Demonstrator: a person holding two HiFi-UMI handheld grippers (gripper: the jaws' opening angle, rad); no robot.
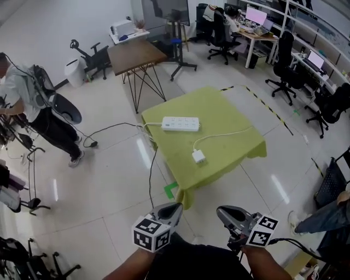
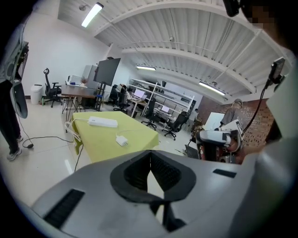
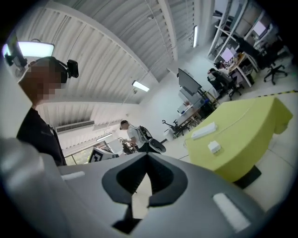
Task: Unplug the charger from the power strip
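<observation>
**Open-plan office, glossy white floor**

Head view: white floor (image 1: 109, 180) with glare streaks. Low table under yellow-green cloth (image 1: 219, 109) at centre. Wooden table (image 1: 135, 54) on thin black legs at 11 o'clock, black office chair (image 1: 93, 57) beside it. Desks with monitors (image 1: 257, 35) from 1 to 2 o'clock. Black-yellow floor tape (image 1: 268, 109) at 2. White ribbed ceiling (image 2: 186, 28) with tube lights (image 2: 91, 14)

No words, brands or numbers are legible. The cubes (image 1: 152, 234) (image 1: 263, 230) on the left gripper (image 1: 174, 208) and right gripper (image 1: 224, 211), lower frame, bear only black-and-white square patterns; the monitors (image 1: 256, 15), upper right, show too small.
</observation>
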